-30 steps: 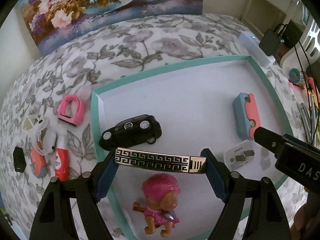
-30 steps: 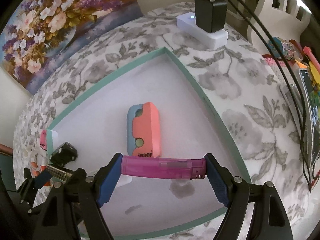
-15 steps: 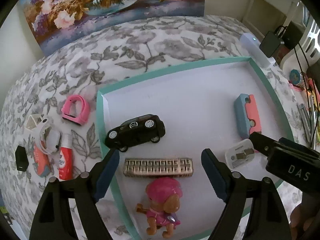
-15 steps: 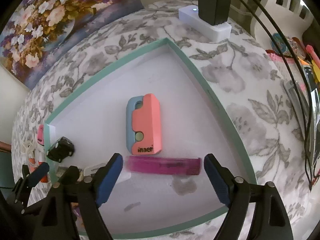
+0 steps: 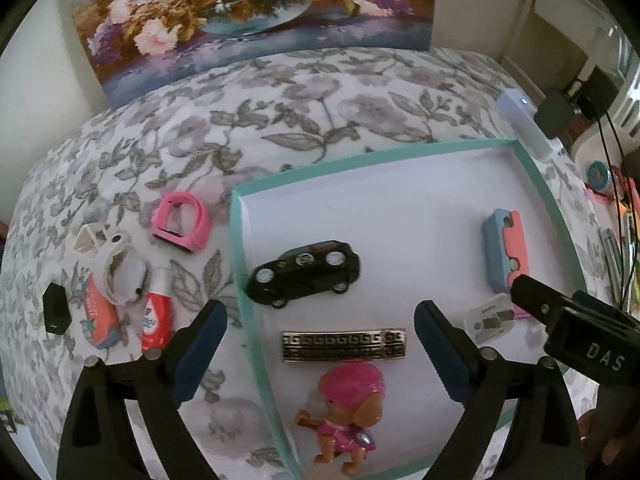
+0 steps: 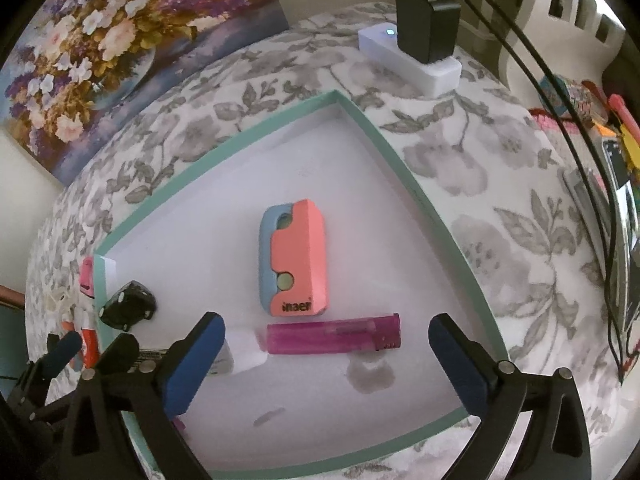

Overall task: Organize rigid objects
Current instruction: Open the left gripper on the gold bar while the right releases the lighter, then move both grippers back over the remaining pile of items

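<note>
Lighter (image 6: 334, 335) and patterned bar (image 5: 344, 345) lie inside tray (image 5: 240, 240); left claw (image 5: 320, 344), right claw (image 6: 326, 354) both opening wide, gripping nothing.

Floral painting (image 5: 248, 12) against cream wall (image 5: 36, 80), grey floral cloth (image 5: 280, 120)

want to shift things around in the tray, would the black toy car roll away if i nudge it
Probably not yet: the black toy car seems to lie on its side in the teal tray, wheels facing the camera, so a nudge should slide it. It looks rigid and small, likely light. Set upright, it could well roll on the smooth white floor.
</note>
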Available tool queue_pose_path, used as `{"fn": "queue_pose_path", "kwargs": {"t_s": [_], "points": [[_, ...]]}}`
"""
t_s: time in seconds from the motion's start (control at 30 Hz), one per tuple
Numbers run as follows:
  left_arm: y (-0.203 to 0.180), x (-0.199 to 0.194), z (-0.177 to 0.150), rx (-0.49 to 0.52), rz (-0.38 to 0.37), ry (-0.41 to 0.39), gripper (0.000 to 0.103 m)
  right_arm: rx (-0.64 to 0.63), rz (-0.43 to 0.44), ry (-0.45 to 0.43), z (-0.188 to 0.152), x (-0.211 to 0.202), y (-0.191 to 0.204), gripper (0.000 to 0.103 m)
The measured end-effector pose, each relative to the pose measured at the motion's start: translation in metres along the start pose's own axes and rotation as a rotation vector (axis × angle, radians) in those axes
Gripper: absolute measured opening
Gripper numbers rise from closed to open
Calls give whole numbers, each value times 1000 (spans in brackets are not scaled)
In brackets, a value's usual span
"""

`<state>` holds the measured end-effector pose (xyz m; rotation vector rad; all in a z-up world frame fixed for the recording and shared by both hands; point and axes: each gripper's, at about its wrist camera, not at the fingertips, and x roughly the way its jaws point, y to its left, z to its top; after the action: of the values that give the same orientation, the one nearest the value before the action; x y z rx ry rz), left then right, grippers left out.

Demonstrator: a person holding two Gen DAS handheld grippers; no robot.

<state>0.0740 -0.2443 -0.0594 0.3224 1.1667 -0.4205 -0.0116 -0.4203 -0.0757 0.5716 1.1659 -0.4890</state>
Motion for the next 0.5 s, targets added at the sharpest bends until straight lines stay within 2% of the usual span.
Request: {"fn": "queue_pose_path", "kwargs": {"t_s": [0.5], "points": [[55,-10,2,-169,28,-8,95,-39,0,-34,0,-11,16,103]]}}
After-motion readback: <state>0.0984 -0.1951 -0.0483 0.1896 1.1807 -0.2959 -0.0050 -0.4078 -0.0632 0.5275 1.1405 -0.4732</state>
